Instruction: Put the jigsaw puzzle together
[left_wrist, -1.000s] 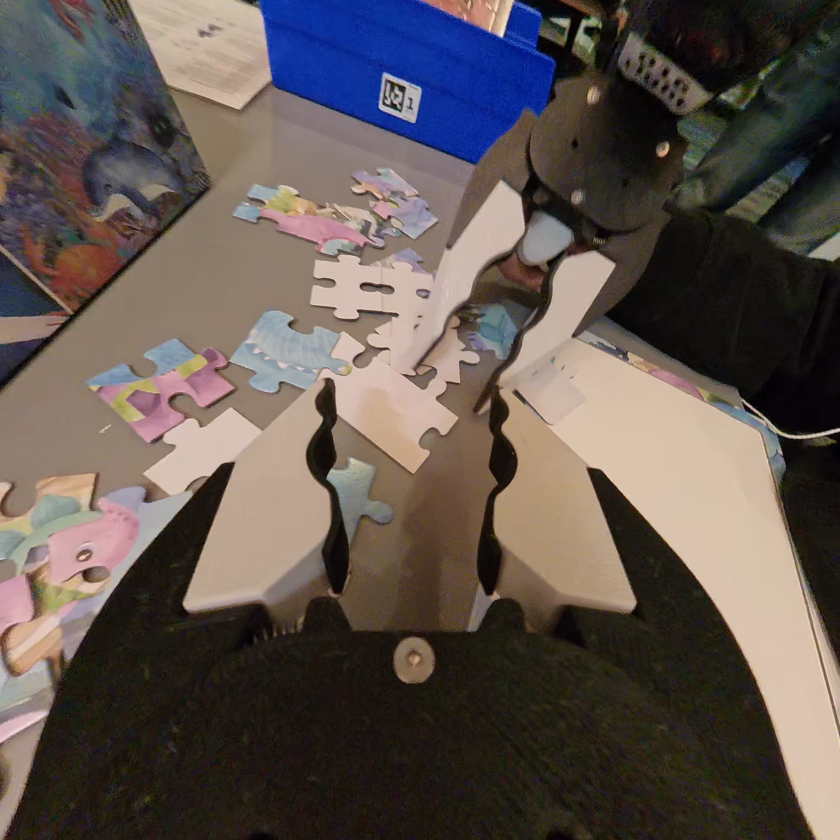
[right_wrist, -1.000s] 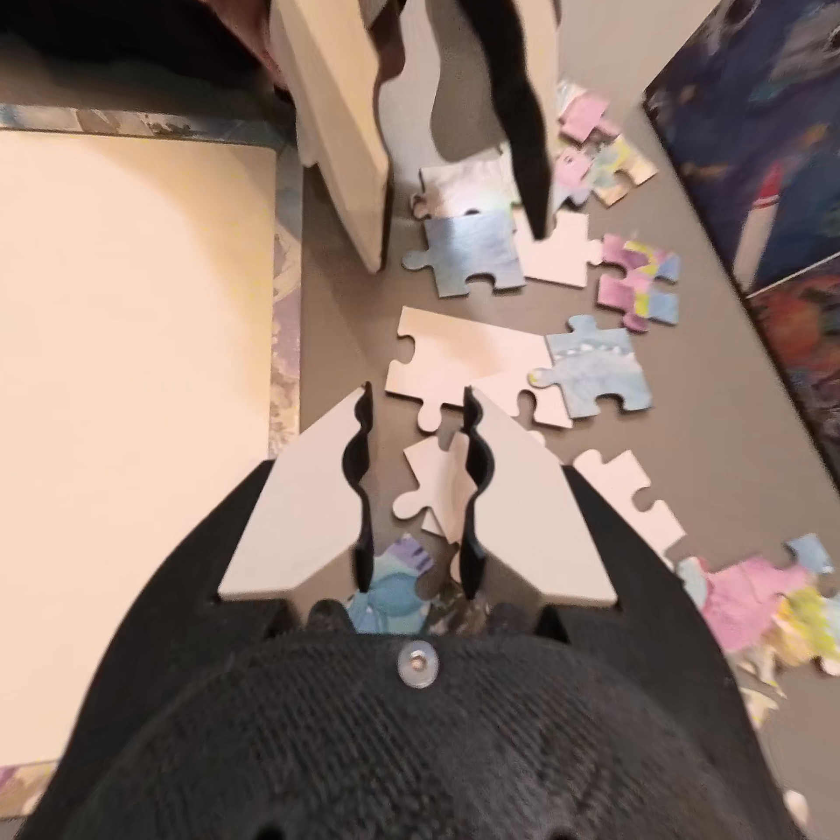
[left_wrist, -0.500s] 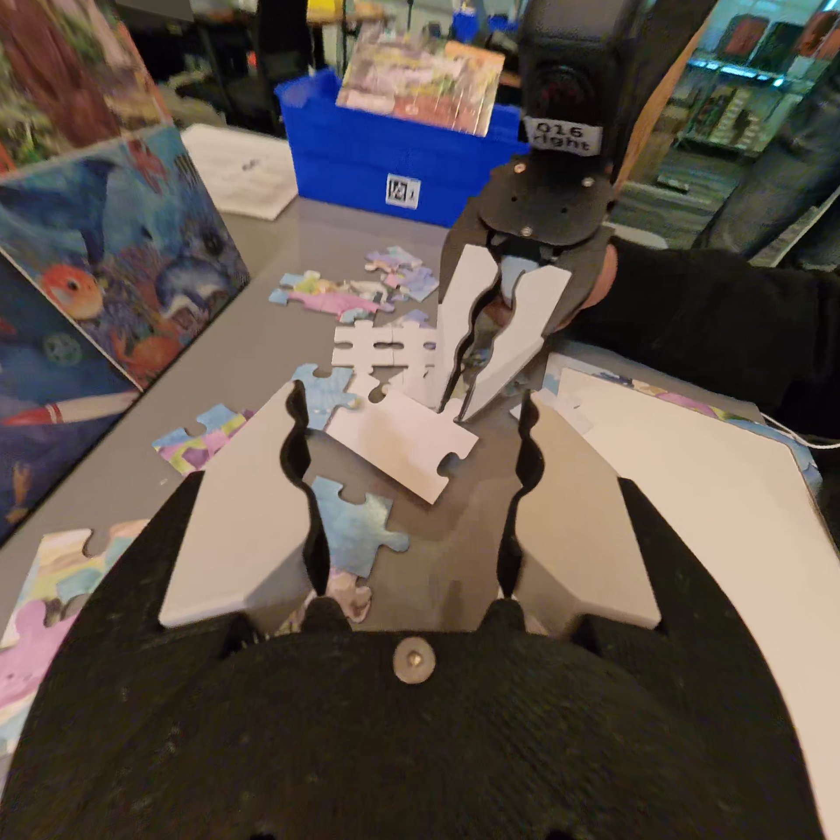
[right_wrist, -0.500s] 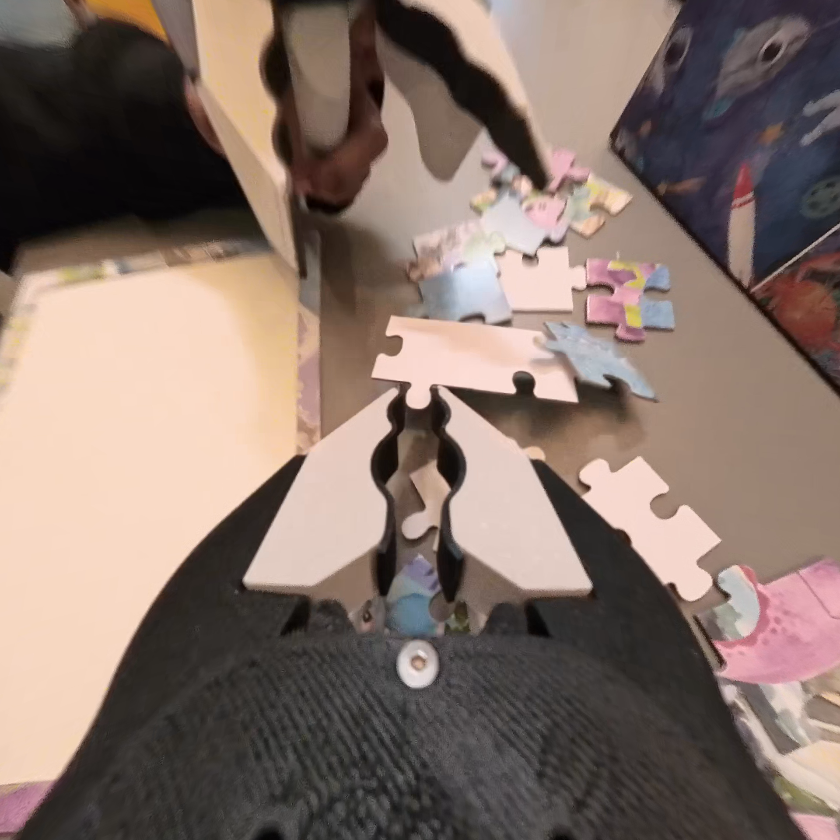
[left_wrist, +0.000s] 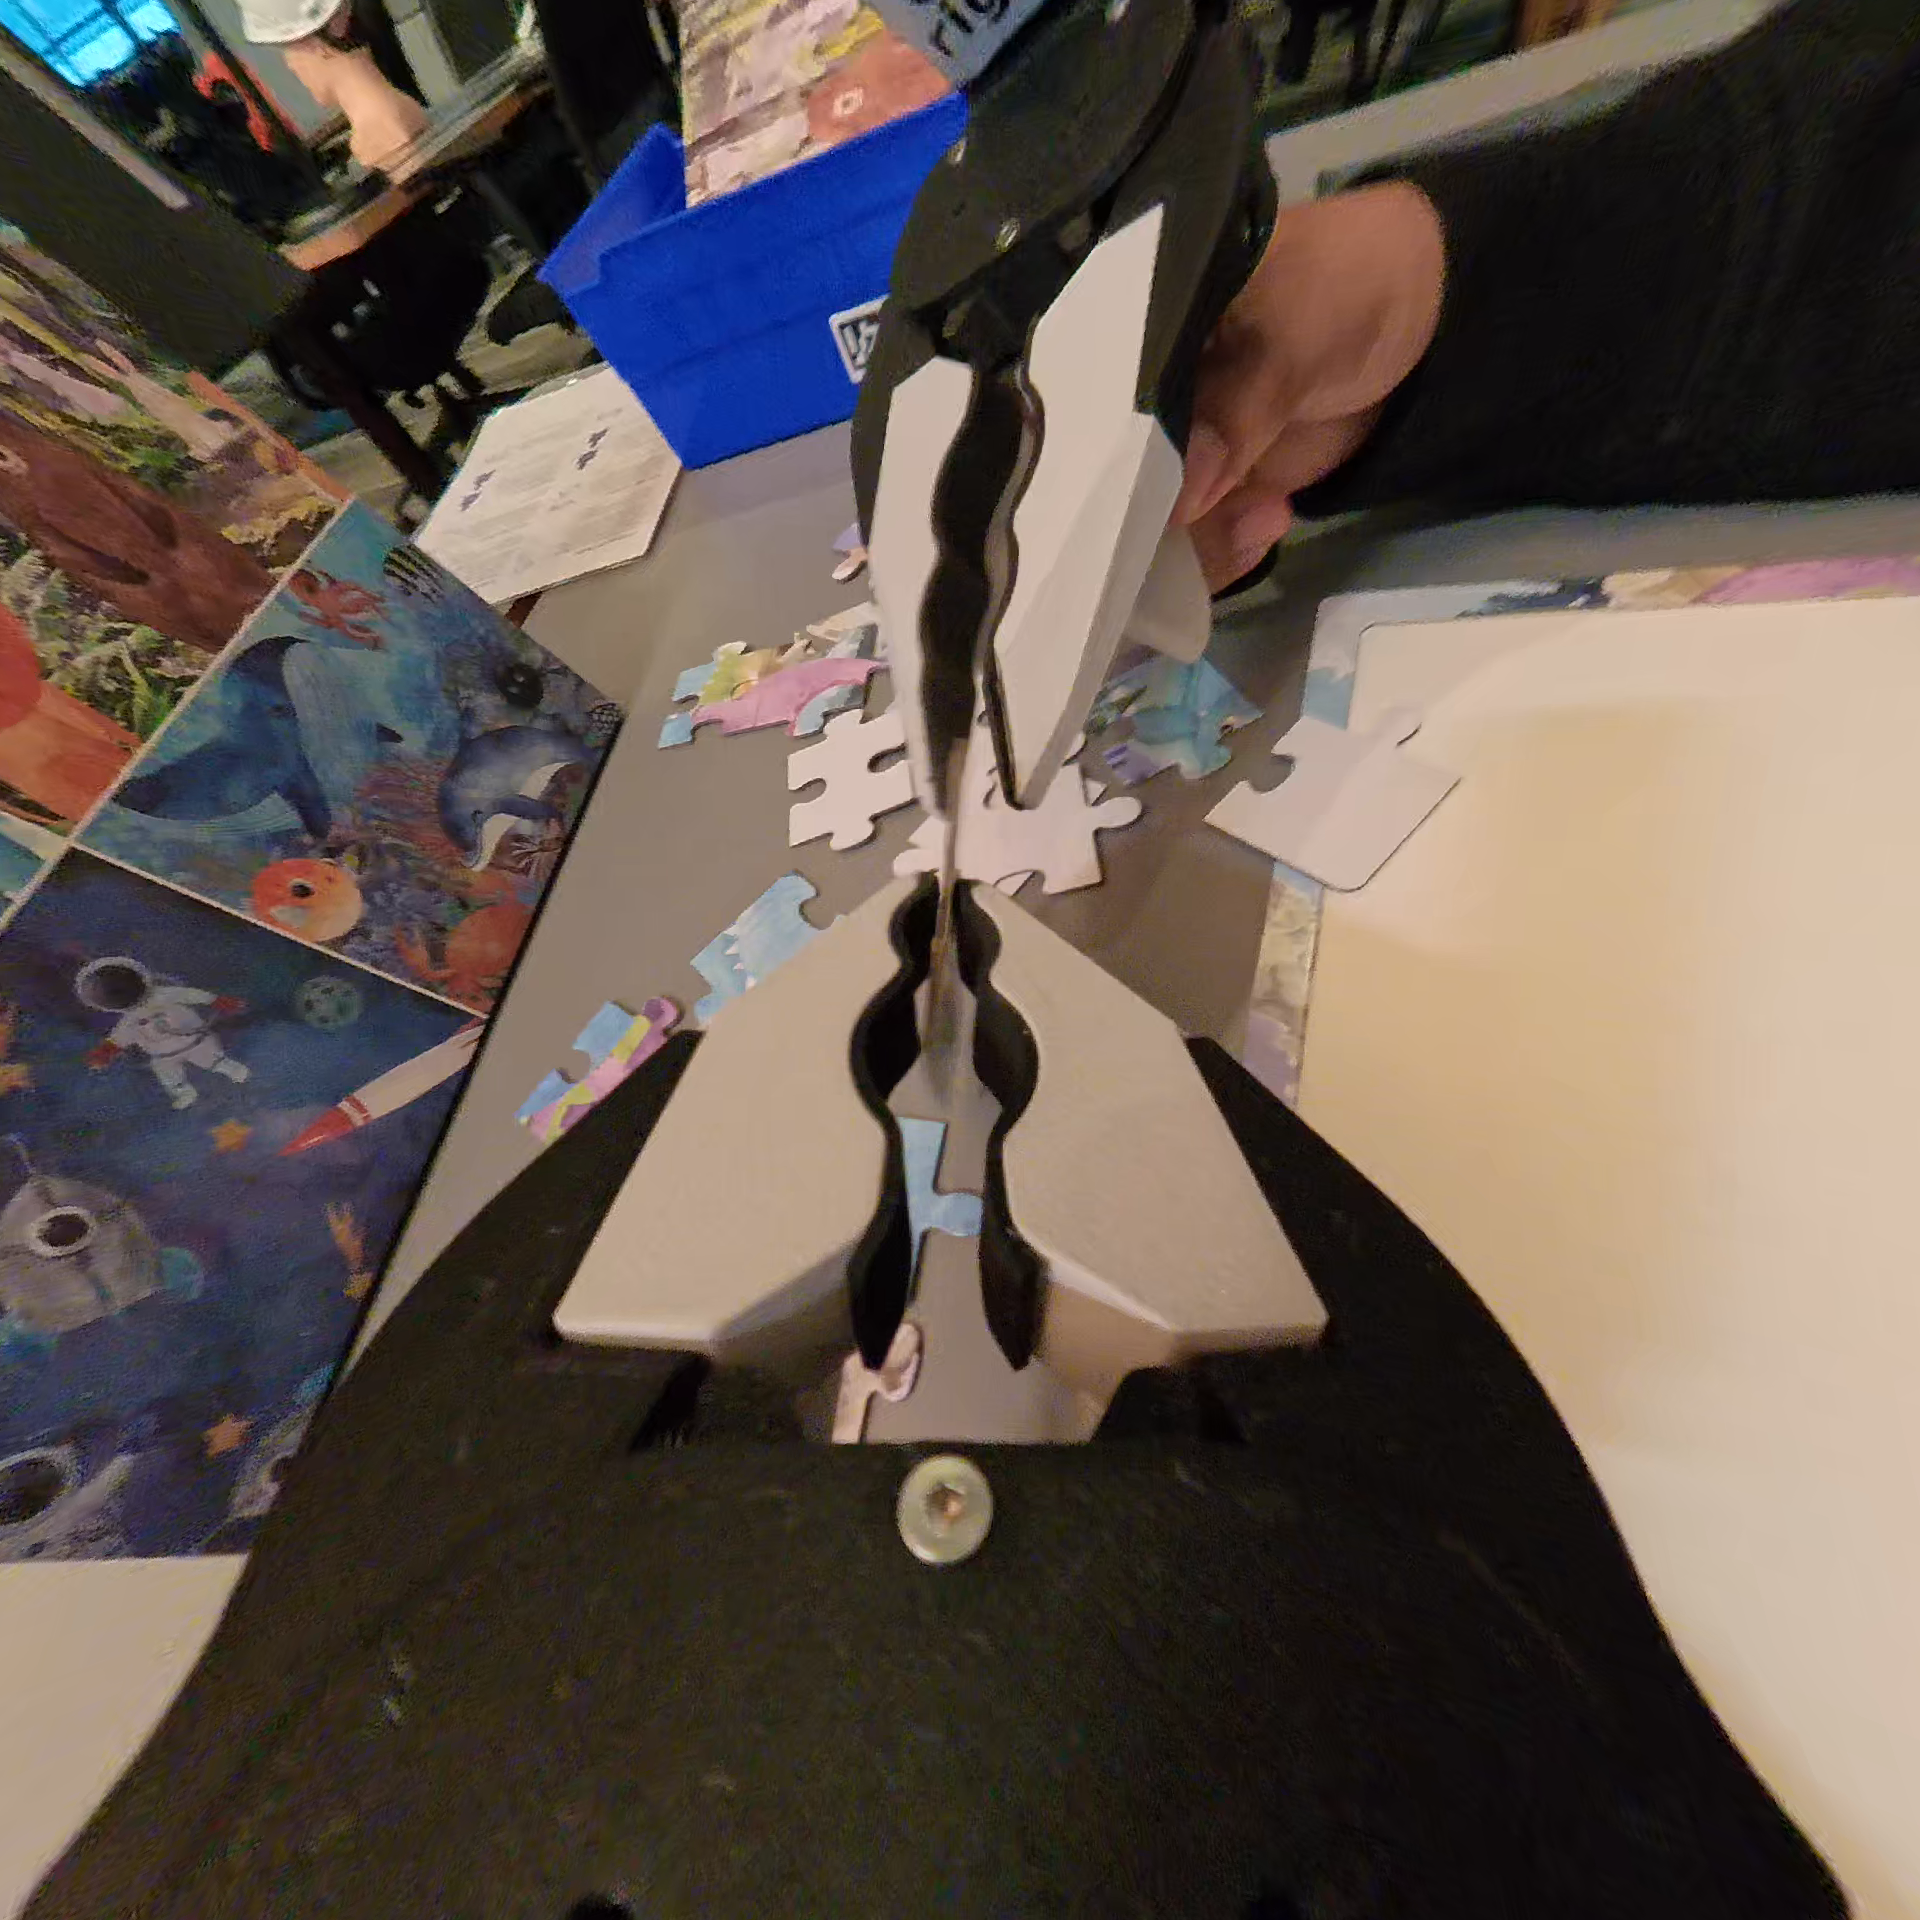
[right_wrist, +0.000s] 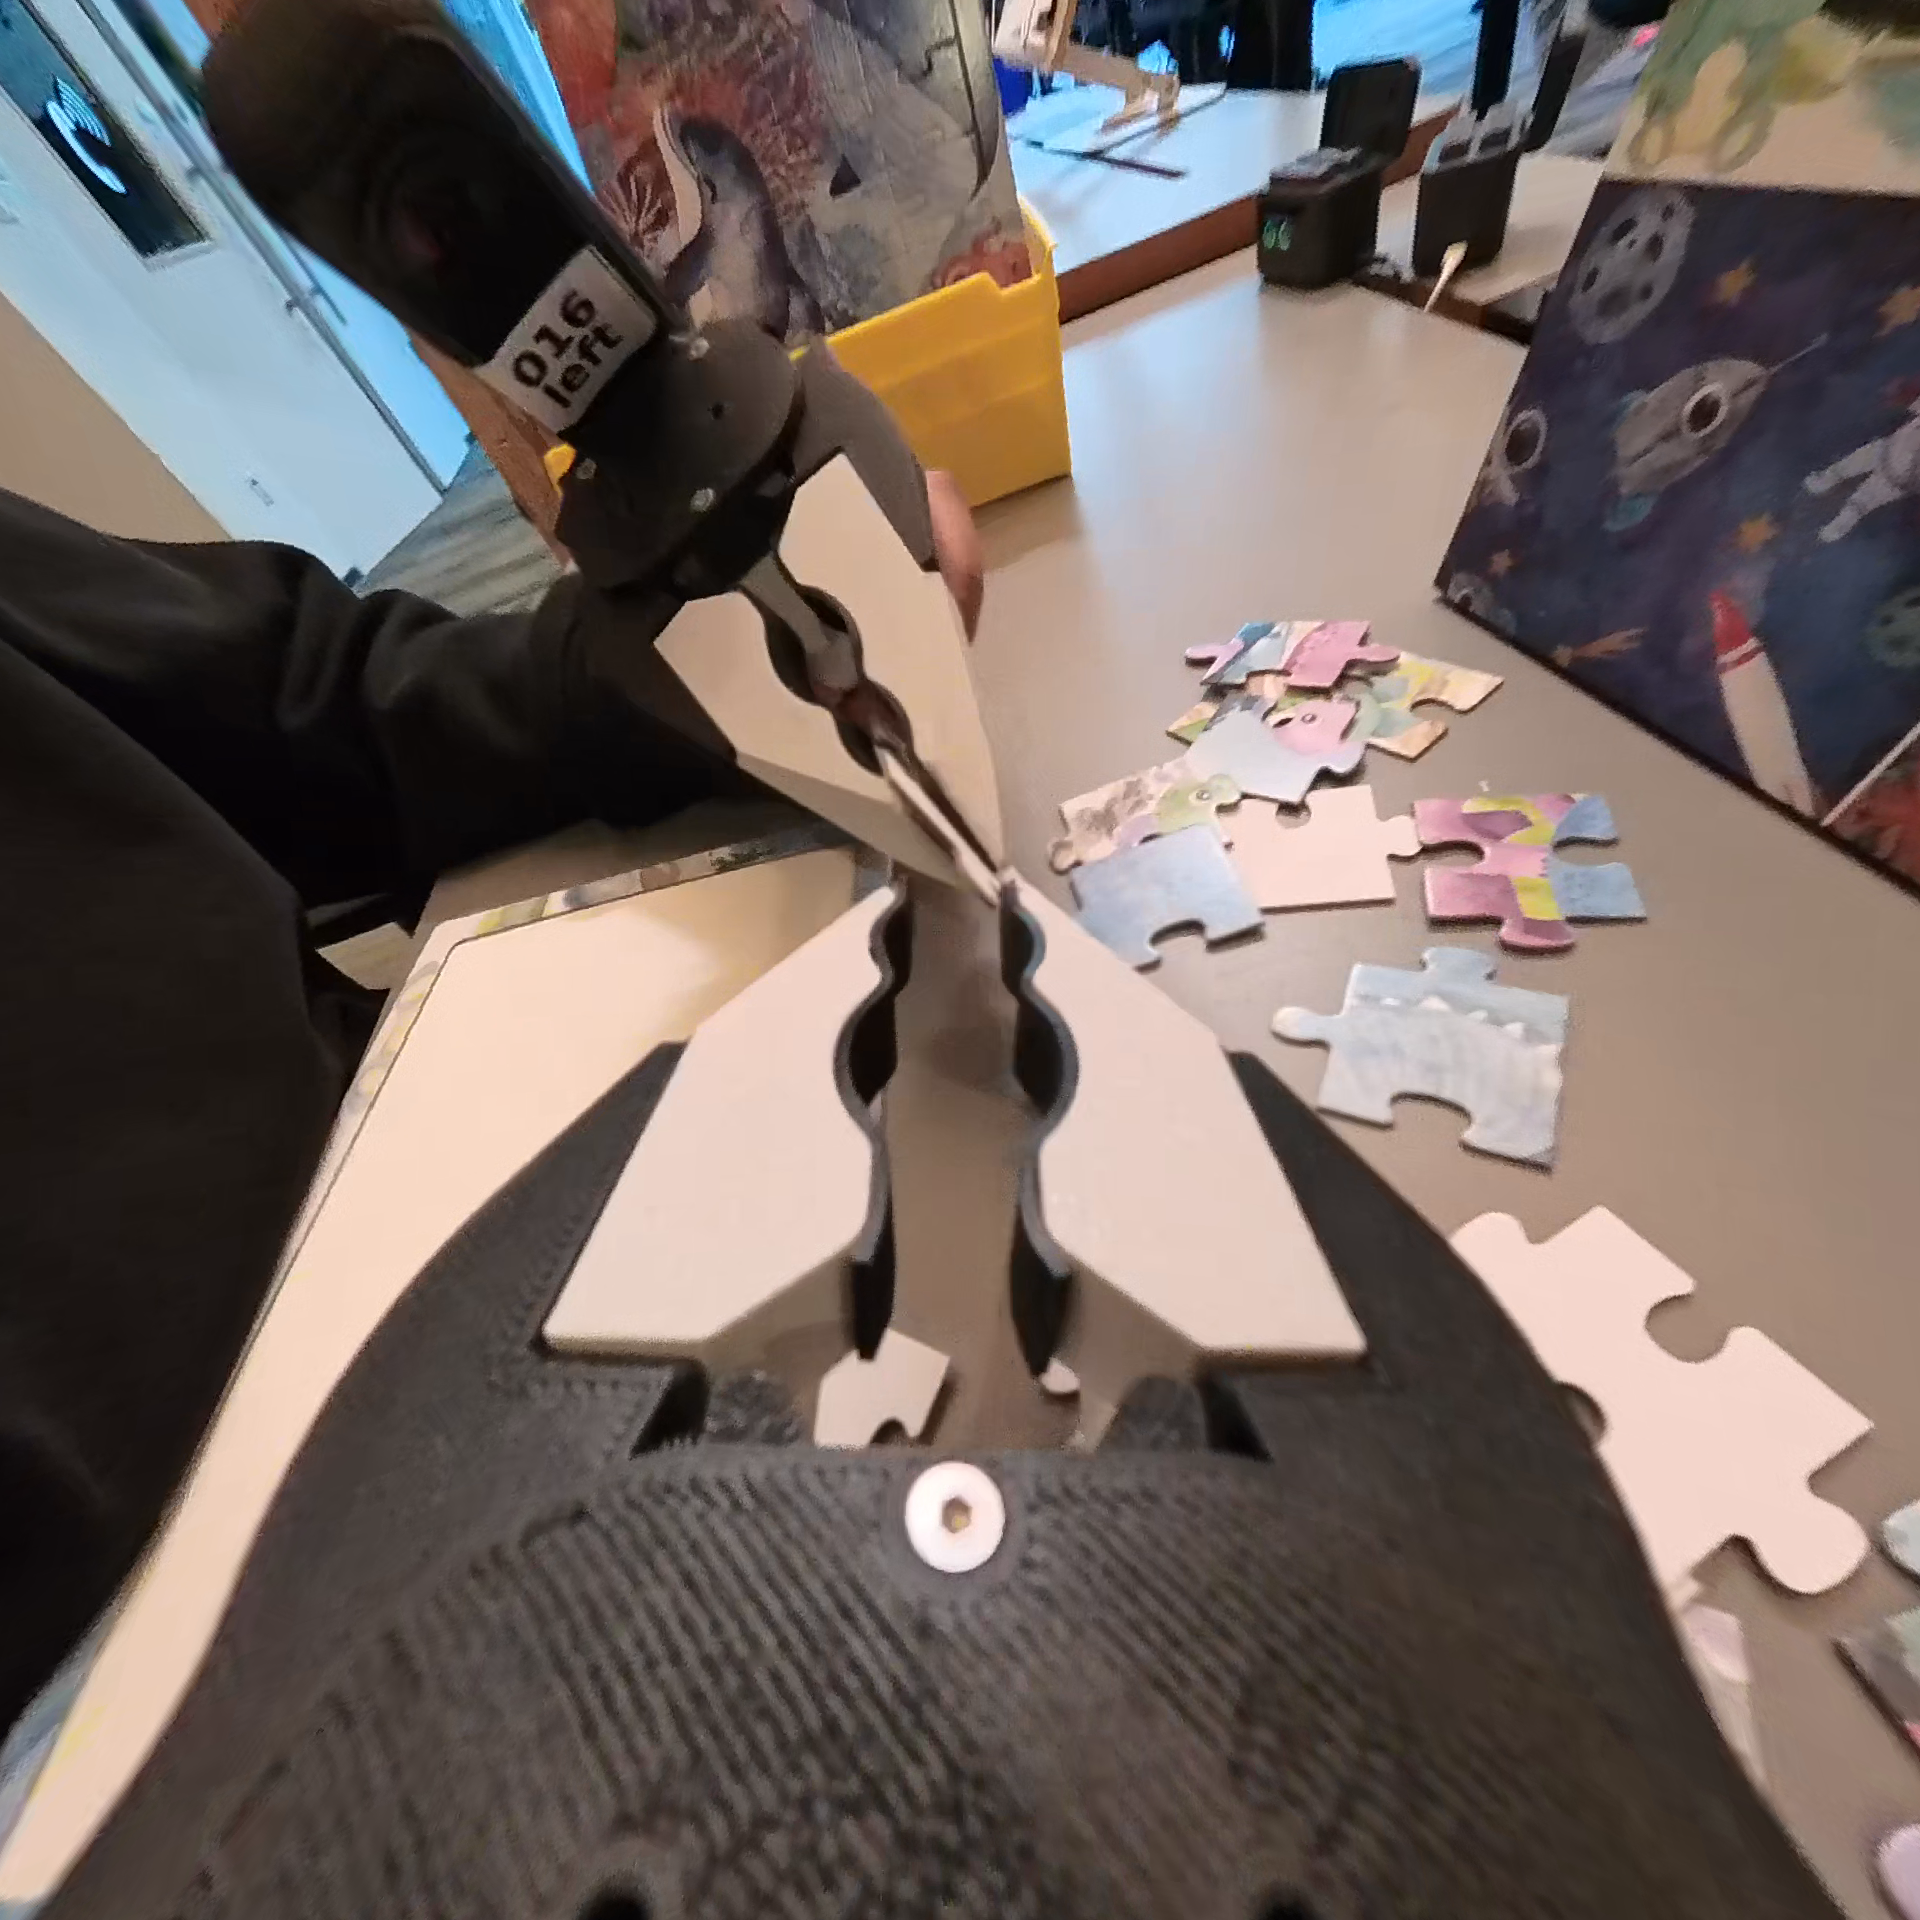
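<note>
A white-backed puzzle piece (left_wrist: 940, 997) stands on edge above the table. My left gripper (left_wrist: 940, 894) is shut on its thin edge. In the right wrist view the piece (right_wrist: 935, 821) shows as a thin strip in the left gripper (right_wrist: 982, 878). My right gripper (right_wrist: 956, 899) meets it tip to tip. Its jaws stand a narrow gap apart, with nothing seen between them, and one tip touches the piece's end. In the left wrist view the right gripper (left_wrist: 977, 795) points down at the piece. The white puzzle board (left_wrist: 1610, 1039) lies beside them.
Loose pieces lie on the grey table, among them a pale blue one (right_wrist: 1444, 1049), a white-backed one (right_wrist: 1662, 1403) and one on the board's corner (left_wrist: 1340, 800). Picture boxes (left_wrist: 260, 831) stand at one side. There is also a blue bin (left_wrist: 748, 301), a yellow bin (right_wrist: 966, 384) and a paper sheet (left_wrist: 551, 488).
The right gripper lifted the white piece off the table and turned it on edge. The left gripper, open before, closed on it. The right jaws have widened slightly.
</note>
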